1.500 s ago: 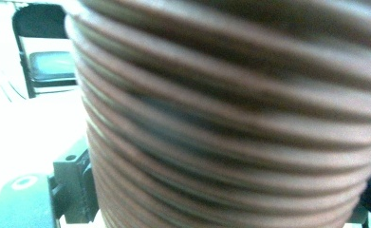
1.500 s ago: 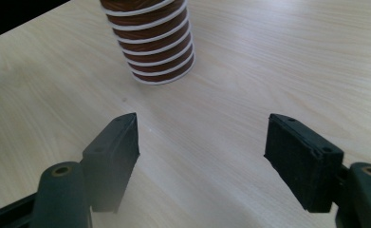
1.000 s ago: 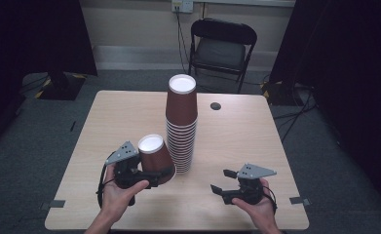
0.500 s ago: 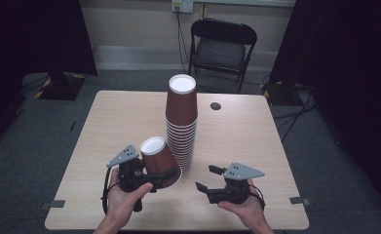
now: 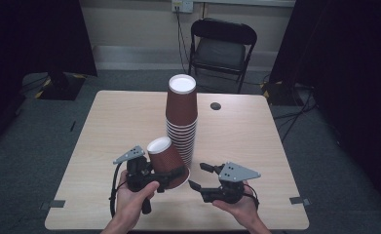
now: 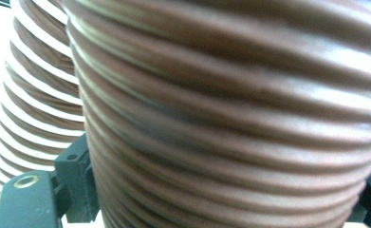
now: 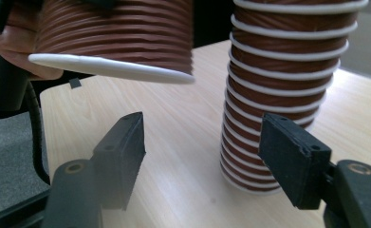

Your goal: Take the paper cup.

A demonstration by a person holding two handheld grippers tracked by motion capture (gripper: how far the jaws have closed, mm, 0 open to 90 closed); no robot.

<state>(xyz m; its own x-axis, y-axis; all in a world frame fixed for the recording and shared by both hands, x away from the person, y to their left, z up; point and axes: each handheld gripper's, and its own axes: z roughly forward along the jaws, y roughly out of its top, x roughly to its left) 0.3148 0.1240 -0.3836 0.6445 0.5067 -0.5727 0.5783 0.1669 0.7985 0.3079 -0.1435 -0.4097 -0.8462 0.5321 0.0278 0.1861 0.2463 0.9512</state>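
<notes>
— What's in front of you, biggest thing first?

— The table, pale wood. My landmark is the stack of cups, brown ribbed paper cups nested upside down near the table's middle. Everything else I place against it.

— And the loose cup?

— The single cup leans just beside the foot of the stack, on the side nearer me, tilted with its white base up and away from the stack. Its rim hangs clear of the tabletop.

— Who has it?

— My left gripper does: the jaws are clamped on its ribbed wall, partway closed, with the stack right behind it.

— Your other claw?

— My right gripper sits on the near side of the stack too, across from the left one. Its jaws stand wide and have just been closing a little, with nothing between them, pointing at the stack's base and the raised rim.
</notes>
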